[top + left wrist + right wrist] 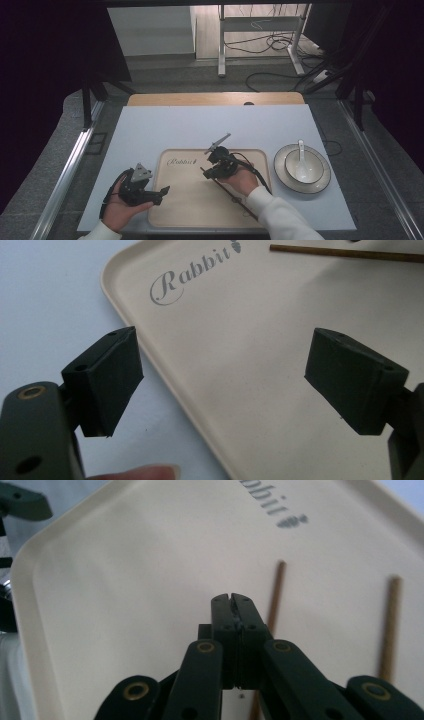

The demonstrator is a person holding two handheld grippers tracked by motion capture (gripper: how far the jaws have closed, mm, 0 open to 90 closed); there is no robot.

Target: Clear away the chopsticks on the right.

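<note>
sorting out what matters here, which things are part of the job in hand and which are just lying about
Part of the job:
- two brown chopsticks lying on the tray
- cream tray with grey lettering
- right claw, shut, over the tray by the chopsticks
- left claw, open, at the tray's edge

Lying about:
- bowl on a plate
- white spoon in the bowl

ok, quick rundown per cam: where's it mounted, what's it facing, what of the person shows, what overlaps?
High view: fixed above the person's side, looking forward and down on the table; both forearms, left gripper and right gripper show.
Left gripper view: rides the left gripper, jaws apart, facing the tray corner; a fingertip at the bottom.
Right gripper view: rides the right gripper, jaws together over the tray, two chopsticks beyond.
Shared: both gripper views catch the tray's lettering and a chopstick.
</note>
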